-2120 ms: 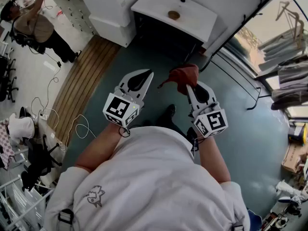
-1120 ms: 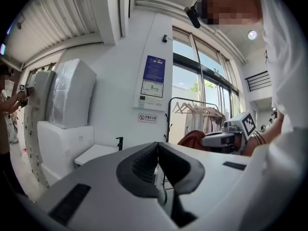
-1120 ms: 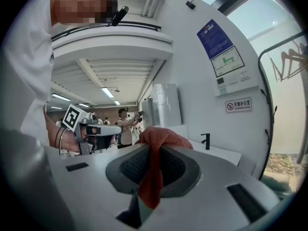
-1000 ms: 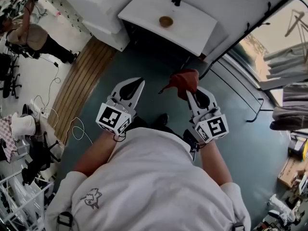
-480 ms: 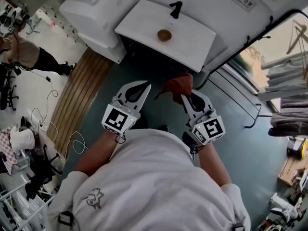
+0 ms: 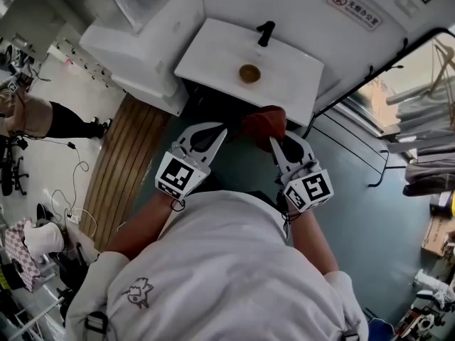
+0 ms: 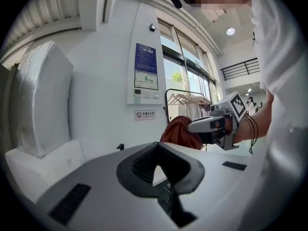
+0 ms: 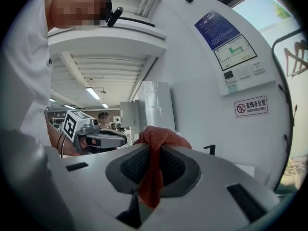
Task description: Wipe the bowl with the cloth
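You stand before a white rectangular counter (image 6: 284, 84). Your right gripper (image 8: 153, 170) is clamped on the rust-red knitted cloth (image 8: 159, 138). Your left gripper (image 7: 159, 170) is closed on nothing. A white wall sign (image 8: 251, 106) with a red prohibition circle reads "NO SMOKING OFFICE" beneath Chinese characters. The small round brown bowl (image 6: 249, 73) sits on the counter, near a black tap (image 6: 265, 33) and apart from both grippers.

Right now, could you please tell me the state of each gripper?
Left gripper: shut, empty.
Right gripper: shut on the red cloth.
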